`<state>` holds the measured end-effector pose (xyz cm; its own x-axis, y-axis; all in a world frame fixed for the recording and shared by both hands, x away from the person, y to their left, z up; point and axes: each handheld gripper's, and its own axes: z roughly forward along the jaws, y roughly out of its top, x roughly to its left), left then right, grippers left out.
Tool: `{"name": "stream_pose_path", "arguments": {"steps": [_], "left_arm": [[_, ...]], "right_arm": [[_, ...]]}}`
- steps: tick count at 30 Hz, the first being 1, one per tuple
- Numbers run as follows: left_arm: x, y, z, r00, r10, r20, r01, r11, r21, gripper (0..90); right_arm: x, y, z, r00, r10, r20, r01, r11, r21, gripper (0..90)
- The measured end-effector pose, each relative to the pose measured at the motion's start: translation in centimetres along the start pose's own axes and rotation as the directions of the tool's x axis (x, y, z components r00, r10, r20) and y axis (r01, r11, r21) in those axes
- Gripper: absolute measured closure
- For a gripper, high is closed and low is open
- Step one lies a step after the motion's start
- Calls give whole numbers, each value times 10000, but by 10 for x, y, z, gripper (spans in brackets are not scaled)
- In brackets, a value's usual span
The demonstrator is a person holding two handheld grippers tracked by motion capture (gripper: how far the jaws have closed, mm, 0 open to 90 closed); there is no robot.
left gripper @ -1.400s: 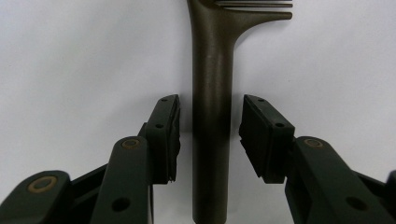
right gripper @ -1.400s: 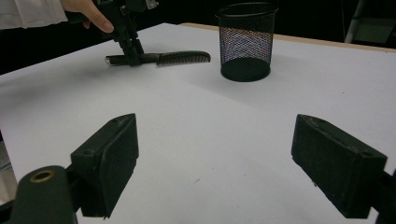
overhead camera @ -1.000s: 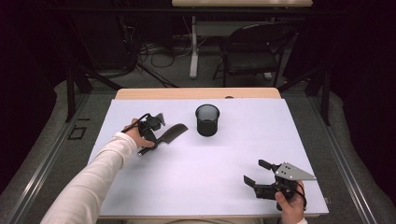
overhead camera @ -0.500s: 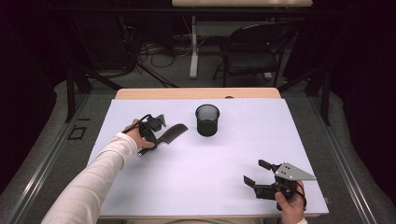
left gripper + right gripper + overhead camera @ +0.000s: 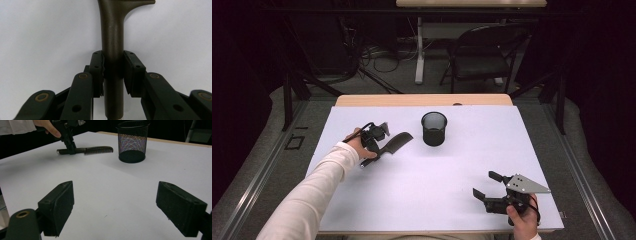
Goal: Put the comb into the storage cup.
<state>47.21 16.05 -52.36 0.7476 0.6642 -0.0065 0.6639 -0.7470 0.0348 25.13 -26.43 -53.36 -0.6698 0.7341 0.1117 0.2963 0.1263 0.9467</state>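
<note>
On the left half of the bench [image 5: 362, 200], the left hand-held gripper [image 5: 373, 141] has just been closing its jaws, and they are now pinching the handle of a dark comb [image 5: 396, 142]. In the left gripper view the pads are pressing on either side of that handle [image 5: 113, 50], so the grip looks made. I would judge the pick-up is the step in hand, with the lift not yet begun: the comb is lying flat on the white surface, its toothed end pointing toward the cup [image 5: 434, 128] just beside it, though the two are not touching.

Down at the near right corner, the right hand-held gripper [image 5: 492, 190] is standing wide with nothing between its jaws, resting low over the bench and well apart from the comb.

The comb is looking like smooth, matt plastic, dark brown to black, with a rounded straight handle widening into a flat head with fine teeth [image 5: 98, 150]. The cup is a round black wire-mesh pot [image 5: 132, 141], upright, open at the top, with a solid base. White, smooth sheeting is covering the bench, with a strip of pale wood [image 5: 422, 100] showing along the far edge.
</note>
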Motion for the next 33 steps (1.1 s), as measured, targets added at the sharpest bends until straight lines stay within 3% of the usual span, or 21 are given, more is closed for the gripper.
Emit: {"name": "stream_pose_path", "arguments": {"steps": [10, 33], "left_arm": [[1, 0, 0, 10000, -40, 79, 39, 10000, 32, 721], [6, -2, -2, 9982, -561, 190, 562, 9984, -47, 725]], "right_arm": [[0, 0, 0, 10000, -31, 7, 31, 10000, 6, 147], [0, 0, 0, 10000, -38, 19, 38, 10000, 65, 147]]}}
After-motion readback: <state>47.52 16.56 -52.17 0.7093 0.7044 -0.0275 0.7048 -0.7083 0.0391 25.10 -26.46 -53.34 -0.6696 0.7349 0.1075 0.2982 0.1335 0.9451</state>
